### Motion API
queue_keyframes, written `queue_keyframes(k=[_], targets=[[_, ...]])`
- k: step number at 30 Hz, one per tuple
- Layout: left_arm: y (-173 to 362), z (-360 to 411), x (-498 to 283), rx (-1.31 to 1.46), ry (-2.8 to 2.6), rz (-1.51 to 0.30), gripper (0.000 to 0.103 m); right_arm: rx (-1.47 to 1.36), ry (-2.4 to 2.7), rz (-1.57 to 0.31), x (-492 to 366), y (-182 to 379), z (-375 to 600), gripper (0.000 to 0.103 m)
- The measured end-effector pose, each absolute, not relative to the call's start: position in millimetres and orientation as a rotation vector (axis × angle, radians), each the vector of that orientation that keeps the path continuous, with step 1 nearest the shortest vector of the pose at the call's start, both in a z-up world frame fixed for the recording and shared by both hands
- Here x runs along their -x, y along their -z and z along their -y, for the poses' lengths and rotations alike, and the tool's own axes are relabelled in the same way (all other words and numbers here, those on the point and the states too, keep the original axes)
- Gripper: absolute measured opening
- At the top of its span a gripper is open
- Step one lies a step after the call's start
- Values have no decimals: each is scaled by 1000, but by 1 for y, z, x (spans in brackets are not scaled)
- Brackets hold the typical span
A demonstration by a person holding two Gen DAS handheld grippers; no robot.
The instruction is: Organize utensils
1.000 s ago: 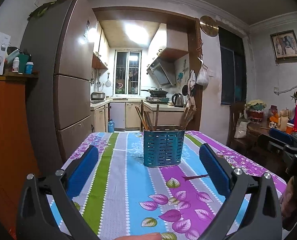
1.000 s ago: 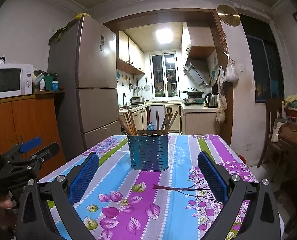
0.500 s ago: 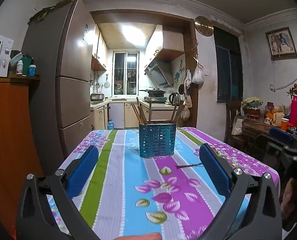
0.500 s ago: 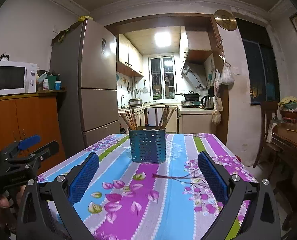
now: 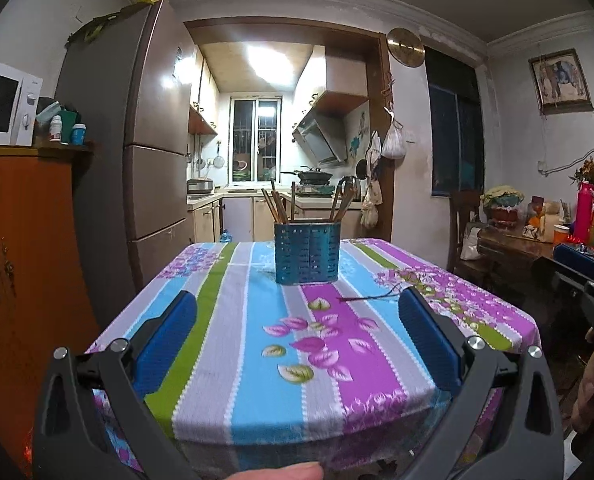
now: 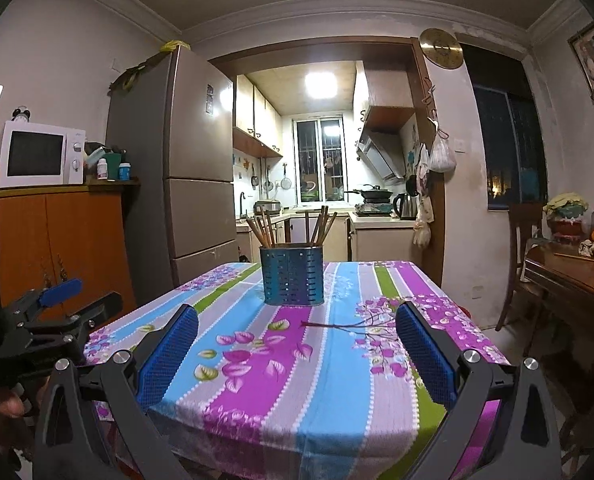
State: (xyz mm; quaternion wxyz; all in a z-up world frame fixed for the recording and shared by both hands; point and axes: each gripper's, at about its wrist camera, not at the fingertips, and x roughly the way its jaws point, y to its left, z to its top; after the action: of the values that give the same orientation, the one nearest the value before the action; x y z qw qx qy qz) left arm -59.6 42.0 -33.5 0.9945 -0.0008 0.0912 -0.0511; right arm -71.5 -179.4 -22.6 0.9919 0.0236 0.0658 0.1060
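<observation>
Left wrist view has my left tongs [image 5: 297,334] spread apart and empty, my right tongs [image 6: 297,338] likewise — the blue perforated metal utensil holder [image 5: 307,253] of wooden chopsticks [image 5: 275,205] stands mid-desk on the striped floral tablecloth [image 5: 257,344], well apart from both.

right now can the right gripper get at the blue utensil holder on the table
Probably not without moving forward. The right gripper is open at the table's near edge, and the blue utensil holder stands well beyond its fingertips. Only bare tablecloth lies between, so the way looks free.
</observation>
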Motion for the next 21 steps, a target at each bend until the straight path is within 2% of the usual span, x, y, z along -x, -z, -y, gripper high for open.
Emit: queue_keyframes(k=[21], targets=[[30,-30,84,-15,70,-57,97,-56,-167,-56,83,35,182,98]])
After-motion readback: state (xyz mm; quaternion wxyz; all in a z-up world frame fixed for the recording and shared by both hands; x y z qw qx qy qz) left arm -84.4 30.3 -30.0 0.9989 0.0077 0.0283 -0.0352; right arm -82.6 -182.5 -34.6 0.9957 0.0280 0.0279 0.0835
